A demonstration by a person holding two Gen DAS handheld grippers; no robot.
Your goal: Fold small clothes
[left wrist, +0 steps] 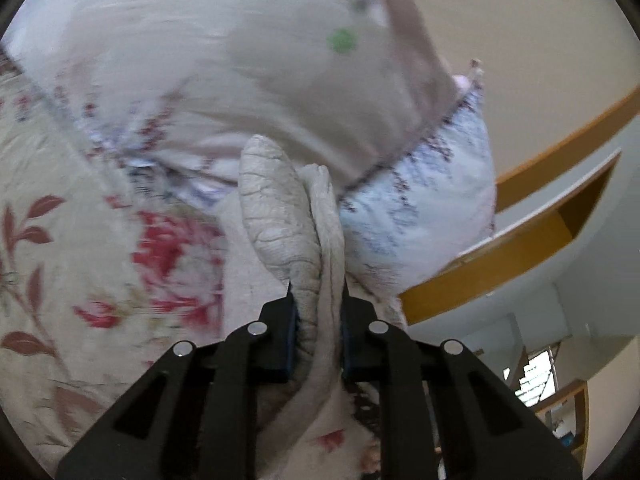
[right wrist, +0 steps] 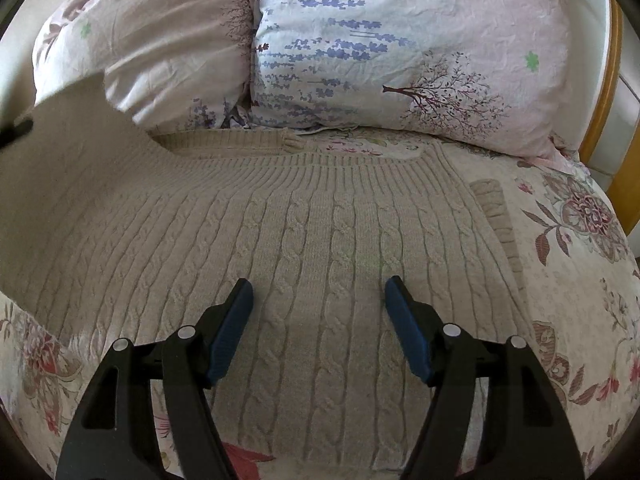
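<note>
A beige cable-knit sweater (right wrist: 304, 240) lies spread on a floral bedspread (right wrist: 580, 280), its ribbed hem toward the pillows. Its left side is lifted and folding over (right wrist: 60, 152). My right gripper (right wrist: 319, 294) is open and empty, hovering just above the middle of the sweater. My left gripper (left wrist: 318, 300) is shut on a bunched fold of the sweater (left wrist: 280, 208), held up off the bed; that view is blurred.
Two pillows (right wrist: 400, 48) with lavender and tree prints lean at the head of the bed, also in the left wrist view (left wrist: 248, 60). A wooden headboard edge (right wrist: 604, 92) stands at right. A white and wood shelf (left wrist: 540, 224) is beside the bed.
</note>
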